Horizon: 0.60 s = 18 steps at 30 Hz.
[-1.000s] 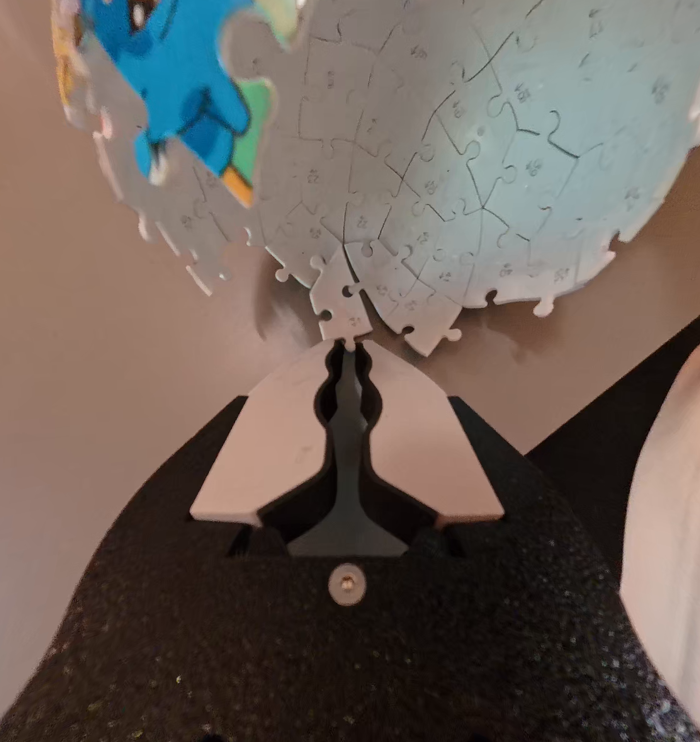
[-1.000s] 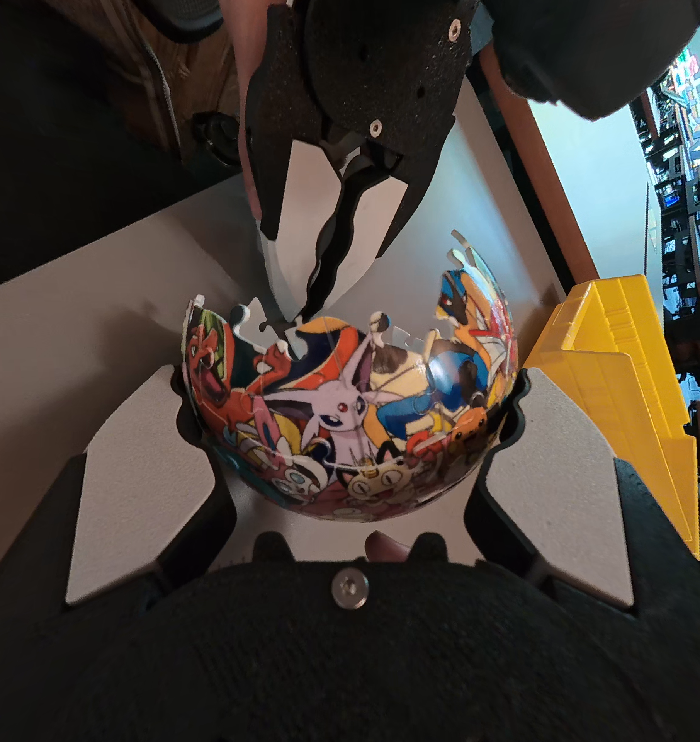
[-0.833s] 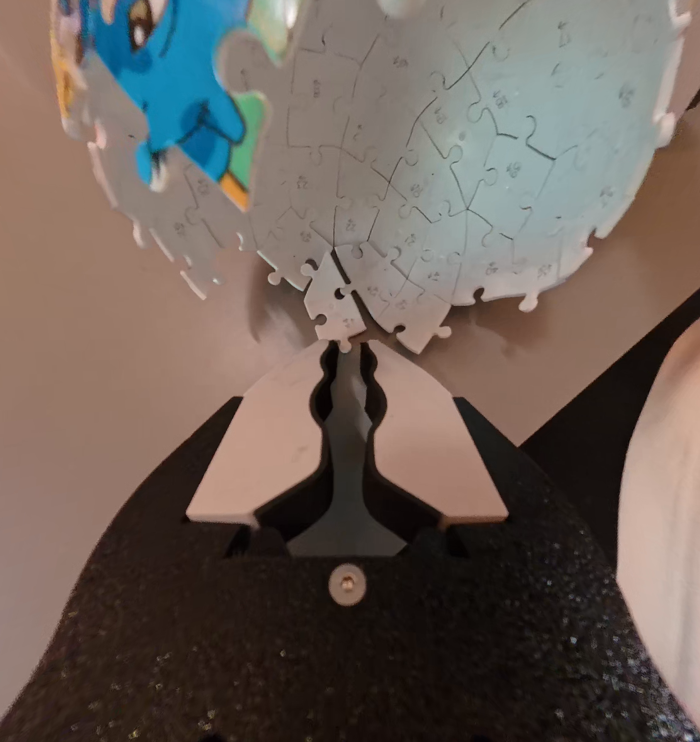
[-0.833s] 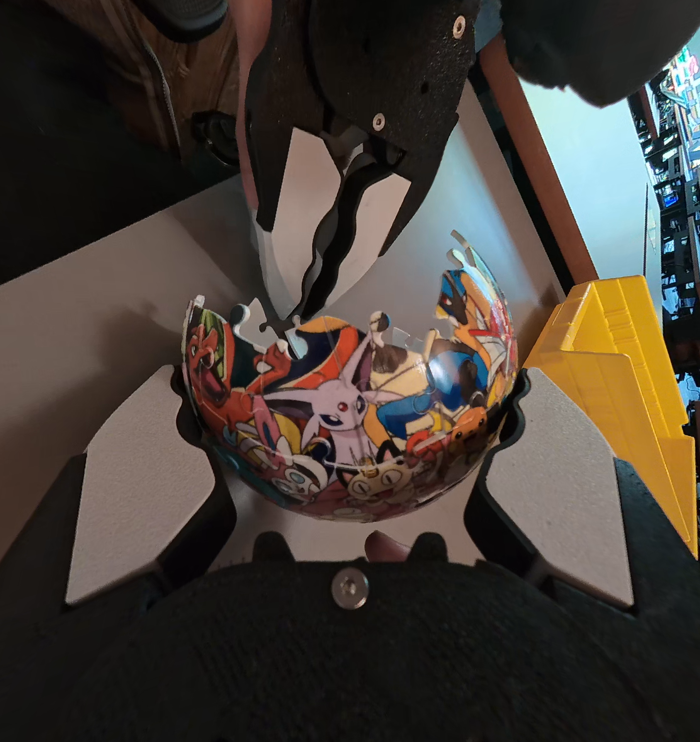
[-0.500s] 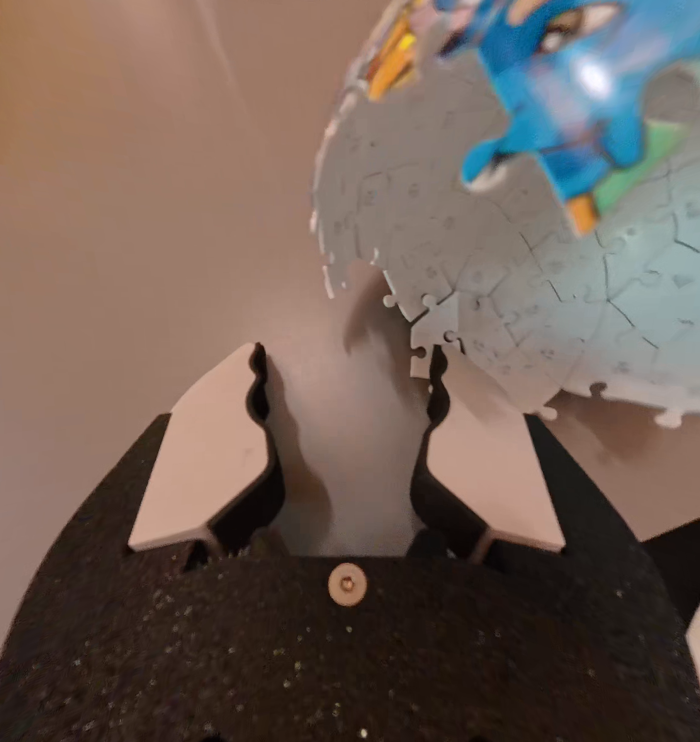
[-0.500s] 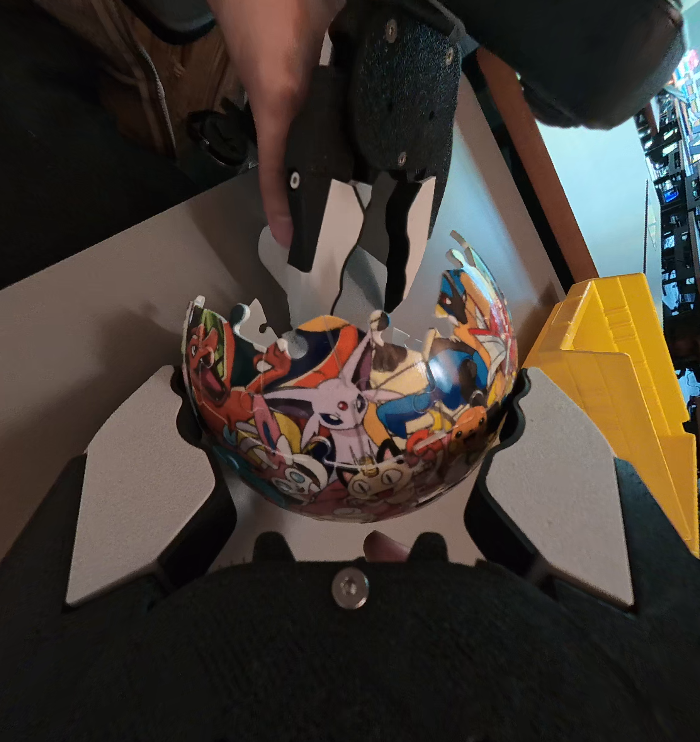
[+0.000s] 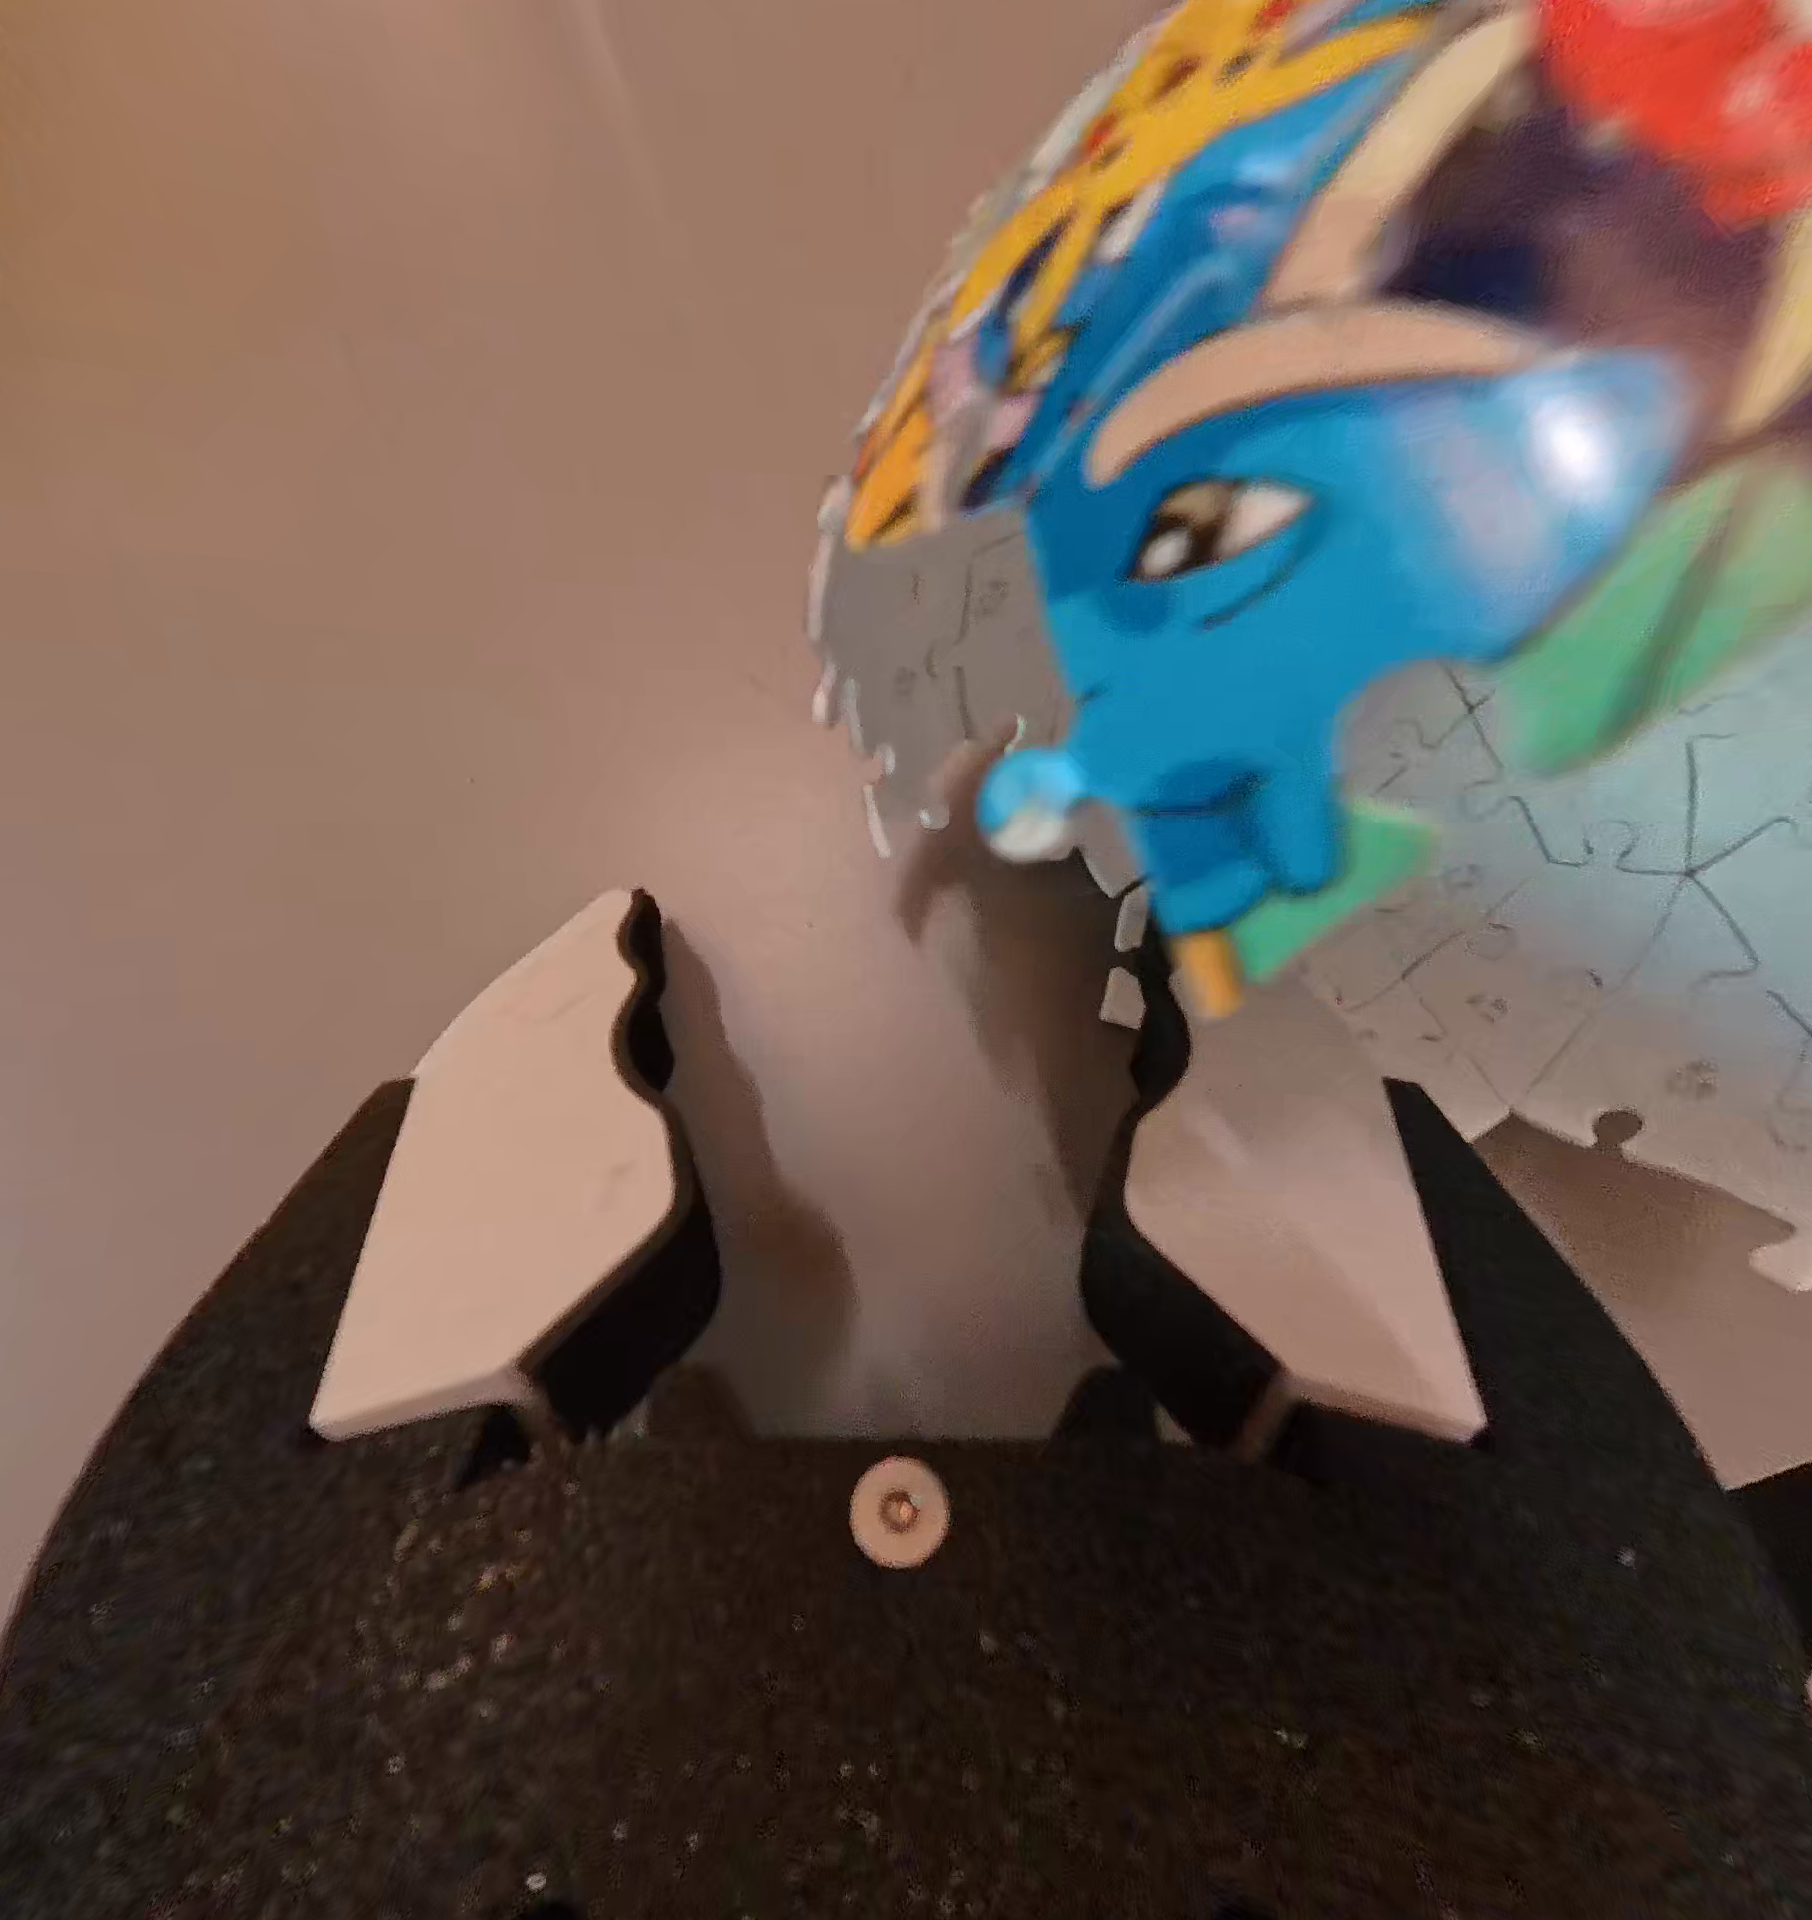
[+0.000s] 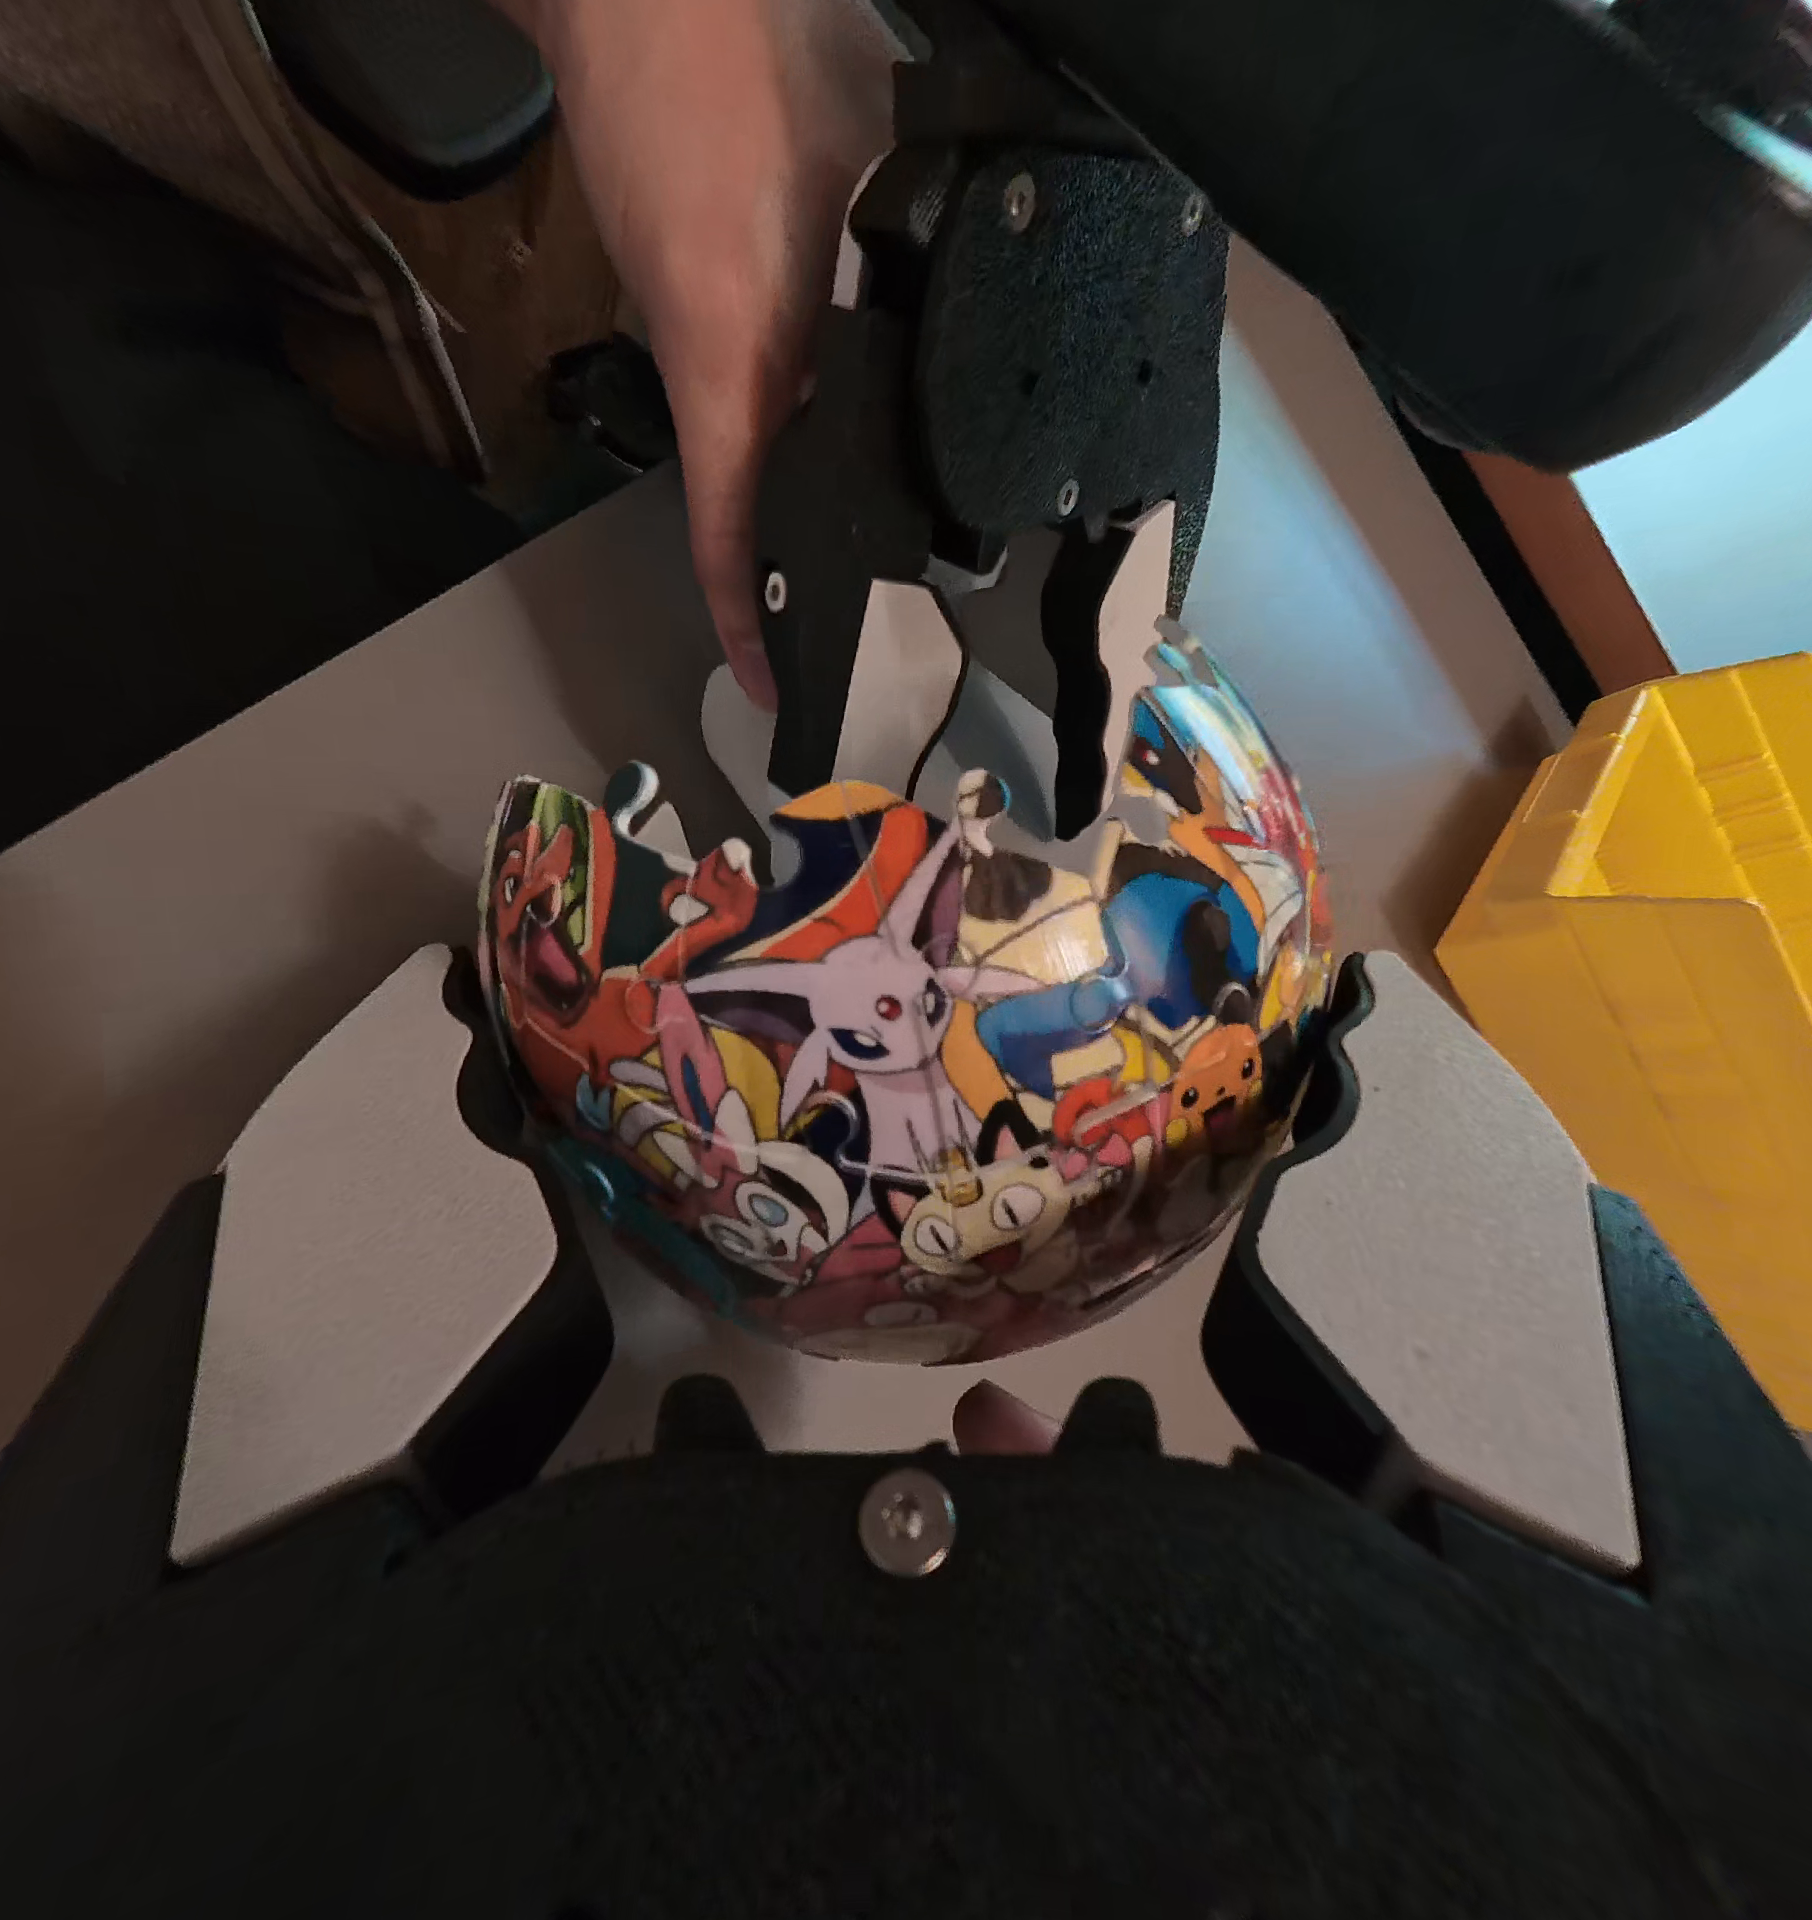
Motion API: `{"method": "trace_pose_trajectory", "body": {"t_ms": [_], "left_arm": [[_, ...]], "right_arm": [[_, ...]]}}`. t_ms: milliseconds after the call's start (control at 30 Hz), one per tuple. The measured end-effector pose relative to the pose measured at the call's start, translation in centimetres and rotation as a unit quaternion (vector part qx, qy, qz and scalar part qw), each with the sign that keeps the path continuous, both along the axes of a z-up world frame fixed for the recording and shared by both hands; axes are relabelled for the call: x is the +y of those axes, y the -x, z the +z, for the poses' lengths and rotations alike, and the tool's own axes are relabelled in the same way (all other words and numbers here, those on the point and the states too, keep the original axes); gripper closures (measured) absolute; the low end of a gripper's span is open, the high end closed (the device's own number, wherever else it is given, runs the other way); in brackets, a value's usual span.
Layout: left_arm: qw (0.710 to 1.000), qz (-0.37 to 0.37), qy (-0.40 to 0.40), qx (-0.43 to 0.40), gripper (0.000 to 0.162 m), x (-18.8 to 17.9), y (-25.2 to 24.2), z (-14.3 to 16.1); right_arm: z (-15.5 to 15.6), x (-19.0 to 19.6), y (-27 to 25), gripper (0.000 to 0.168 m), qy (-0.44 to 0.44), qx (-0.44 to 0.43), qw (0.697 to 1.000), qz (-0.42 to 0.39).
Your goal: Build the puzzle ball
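Note:
The puzzle ball (image 8: pixel 902 1091) is a half-built shell with colourful cartoon figures outside and grey inside, its jagged rim facing away. My right gripper (image 8: pixel 902 971) is shut on it, one finger on each side, and holds it above the table. My left gripper (image 8: pixel 938 800) is open and empty, its fingertips at the far rim of the shell. In the left wrist view the left gripper (image 7: pixel 897 925) stands open, with the ball (image 7: pixel 1401 623) at the upper right, and its right fingertip touches or nearly touches the rim.
A yellow plastic bin (image 8: pixel 1660 1039) stands to the right of the ball. The pale table (image 8: pixel 258 831) lies under both grippers. A person's hand (image 8: pixel 715 312) holds the left gripper from above. The table's far edge meets a dark area at the upper left.
My left gripper was shut at the shell's rim one second ago and has opened. It has shifted along the rim. My right gripper still holds the ball in the same place.

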<state>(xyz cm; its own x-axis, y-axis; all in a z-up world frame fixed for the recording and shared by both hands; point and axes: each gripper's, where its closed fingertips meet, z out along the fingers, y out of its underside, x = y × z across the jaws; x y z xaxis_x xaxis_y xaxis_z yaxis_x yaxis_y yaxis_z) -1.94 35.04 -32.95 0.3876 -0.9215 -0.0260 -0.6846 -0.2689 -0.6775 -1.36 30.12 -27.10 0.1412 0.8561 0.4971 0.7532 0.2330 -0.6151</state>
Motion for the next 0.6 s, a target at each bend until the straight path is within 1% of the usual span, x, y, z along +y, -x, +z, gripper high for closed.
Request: {"method": "trace_pose_trajectory", "body": {"t_ms": [167,300,433,600], "left_arm": [[1.0,0.003,-0.006,0.007,0.079,-0.2,0.1,0.1],[1.0,-0.003,-0.022,0.017,0.075,0.0,0.2,0.3],[0.999,-0.015,-0.039,0.029,0.072,0.2,0.3,0.5],[0.999,-0.021,-0.029,0.032,0.071,0.5,0.3,0.4]], "right_arm": [[0.1,0.4,0.4,0.022,0.039,0.023,0.999,0.012],[0.2,0.8,0.3,0.022,0.078,0.043,0.996,0.018],[0.1,1.2,0.4,0.022,0.107,0.04,0.993,0.023],[0.2,1.8,0.9,0.023,0.135,0.047,0.989,0.026]]}}
